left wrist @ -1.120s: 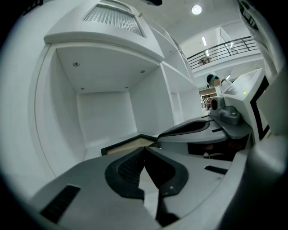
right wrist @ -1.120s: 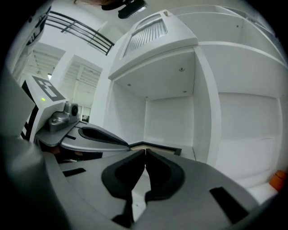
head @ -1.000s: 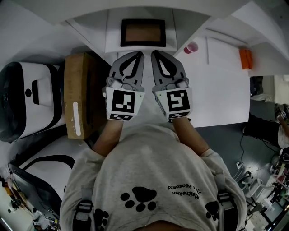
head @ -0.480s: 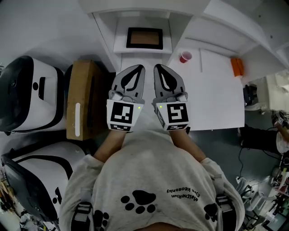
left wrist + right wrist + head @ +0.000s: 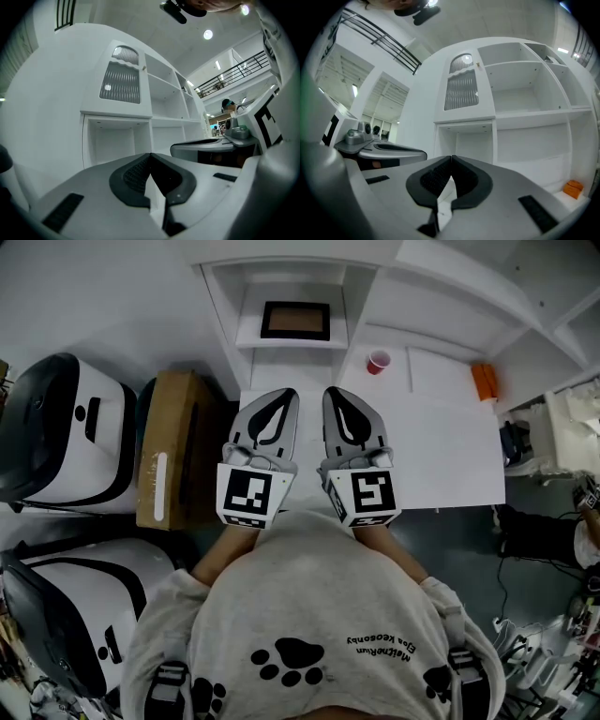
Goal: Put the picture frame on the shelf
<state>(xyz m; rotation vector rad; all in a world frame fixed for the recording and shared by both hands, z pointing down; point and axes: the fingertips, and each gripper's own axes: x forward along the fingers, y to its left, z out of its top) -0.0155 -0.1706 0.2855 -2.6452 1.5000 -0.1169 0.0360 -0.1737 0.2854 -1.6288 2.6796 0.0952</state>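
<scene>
The picture frame [image 5: 295,321], dark-rimmed with a brown centre, lies on a white shelf [image 5: 249,334] at the top of the head view. Both grippers are held side by side close to the person's chest, well short of the frame. My left gripper [image 5: 288,393] is shut and holds nothing; its jaws meet tip to tip in the left gripper view [image 5: 150,154]. My right gripper [image 5: 332,391] is shut and empty too, tips touching in the right gripper view [image 5: 451,157]. The frame is not visible in either gripper view.
A white table [image 5: 441,446] lies under and right of the grippers, with a red cup [image 5: 377,361] and an orange object [image 5: 484,382] near its back. A brown cardboard box [image 5: 173,451] and black-and-white machines [image 5: 56,432] stand at left. White shelf compartments [image 5: 525,93] rise ahead.
Both grippers have drawn back toward the person's chest, still shut. The shelf and frame now sit farther away at the top of the head view.
</scene>
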